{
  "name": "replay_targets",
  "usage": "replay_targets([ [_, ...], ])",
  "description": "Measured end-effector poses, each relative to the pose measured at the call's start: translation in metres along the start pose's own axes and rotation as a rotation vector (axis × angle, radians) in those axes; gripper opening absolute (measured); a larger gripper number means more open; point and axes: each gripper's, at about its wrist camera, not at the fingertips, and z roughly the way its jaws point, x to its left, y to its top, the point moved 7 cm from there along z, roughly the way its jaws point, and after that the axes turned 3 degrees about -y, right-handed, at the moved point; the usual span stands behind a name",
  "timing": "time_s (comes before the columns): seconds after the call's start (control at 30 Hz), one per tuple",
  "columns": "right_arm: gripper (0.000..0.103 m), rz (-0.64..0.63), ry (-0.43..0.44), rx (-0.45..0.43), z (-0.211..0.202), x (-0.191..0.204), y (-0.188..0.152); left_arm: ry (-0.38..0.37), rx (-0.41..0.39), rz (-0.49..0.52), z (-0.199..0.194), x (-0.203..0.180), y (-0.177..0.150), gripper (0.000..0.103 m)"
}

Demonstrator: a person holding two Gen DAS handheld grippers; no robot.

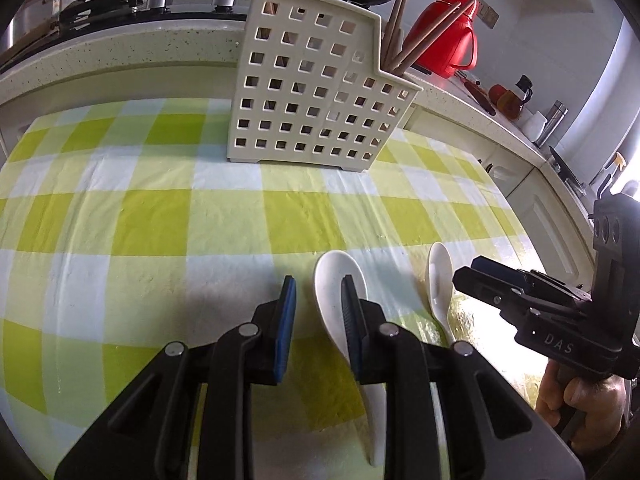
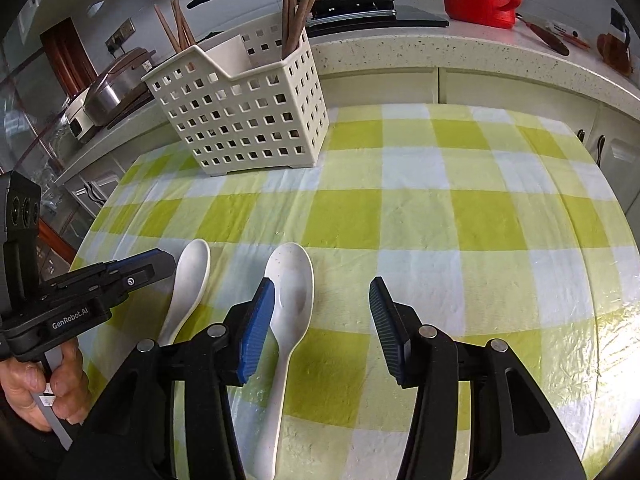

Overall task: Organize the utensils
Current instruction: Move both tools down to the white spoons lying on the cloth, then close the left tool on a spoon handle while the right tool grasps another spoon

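We've got 2 white ceramic spoons lying flat on the checkered table (image 1: 160, 216), handles toward us, so each hand can take one. The left tongs (image 1: 318, 312) are open, empty and narrow beside the left spoon (image 1: 340, 300); the right tongs (image 2: 322, 320) are open wider beside the right spoon (image 2: 290, 292). Only the right view shows inside the slotted caddy (image 2: 244, 112), chopsticks (image 2: 300, 4) upright
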Motion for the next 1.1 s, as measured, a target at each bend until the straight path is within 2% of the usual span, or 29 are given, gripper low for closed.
replay_targets([
  [0.3, 0.032, 0.013, 0.052, 0.035, 0.011, 0.003, 0.001, -0.025, 0.017, -0.019, 0.008, 0.003, 0.000, 0.022],
  [0.6, 0.023, -0.002, 0.051, 0.045, 0.015, 0.005, 0.003, -0.047, 0.033, -0.032, 0.014, 0.003, -0.001, 0.021],
  [0.7, 0.013, -0.009, 0.043, 0.052, 0.017, 0.005, 0.002, -0.048, 0.039, -0.032, 0.016, 0.004, -0.002, 0.017],
  [0.83, 0.004, -0.030, 0.018, 0.043, 0.016, 0.008, 0.001, -0.041, 0.046, -0.014, 0.019, 0.001, -0.003, 0.005],
  [1.1, 0.002, -0.039, -0.018, 0.010, 0.007, 0.008, 0.002, 0.013, 0.012, 0.038, 0.005, -0.007, 0.001, 0.003],
])
